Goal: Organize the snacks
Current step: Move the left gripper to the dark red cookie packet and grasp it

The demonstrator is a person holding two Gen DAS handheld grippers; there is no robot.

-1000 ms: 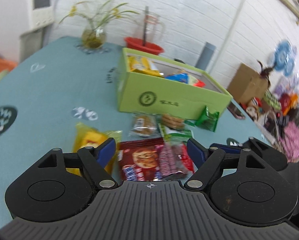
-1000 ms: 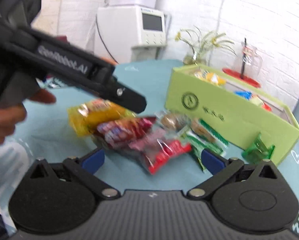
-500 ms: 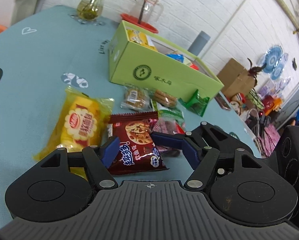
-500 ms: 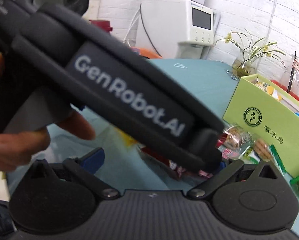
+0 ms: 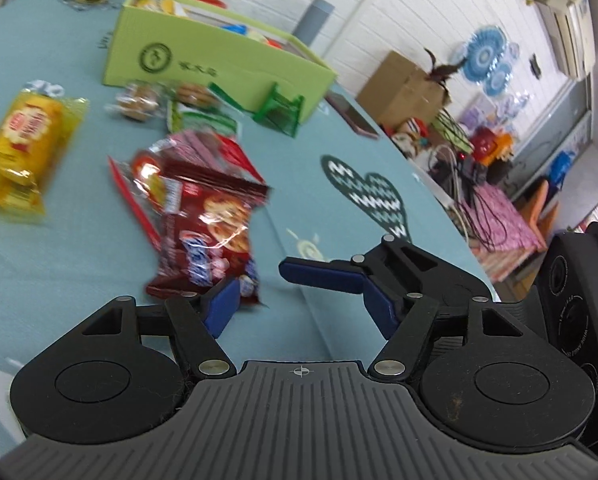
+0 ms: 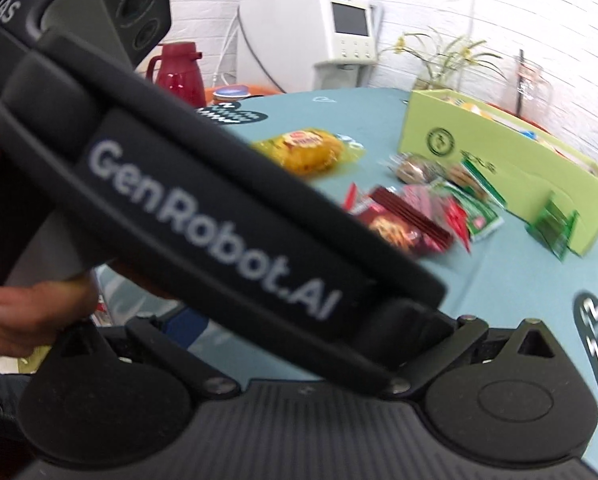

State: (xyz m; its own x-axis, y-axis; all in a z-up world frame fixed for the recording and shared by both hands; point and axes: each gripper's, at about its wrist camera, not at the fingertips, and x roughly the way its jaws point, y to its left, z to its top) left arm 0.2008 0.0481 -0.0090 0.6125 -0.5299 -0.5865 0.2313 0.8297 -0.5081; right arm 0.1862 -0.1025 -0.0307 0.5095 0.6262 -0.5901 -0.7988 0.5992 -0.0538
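Note:
A dark red cookie packet lies on the teal tablecloth among other snack packets, just ahead of my left gripper, which is open and empty. The packet also shows in the right wrist view. A yellow snack bag lies to the left. The green box holding several snacks stands behind them. My right gripper's blue finger reaches into the left wrist view beside the left gripper's right pad. In the right wrist view the left gripper's black body hides my right fingertips.
Small cookie packs and green wrappers lie at the box front. A green plastic stand leans on the box. A phone lies near the table's right edge. A vase, water dispenser and red thermos stand beyond.
The left gripper swung right and closer to the table, so the snacks shifted left in view. The red cookie packet shifted on the table. The left gripper still blocks the right wrist view.

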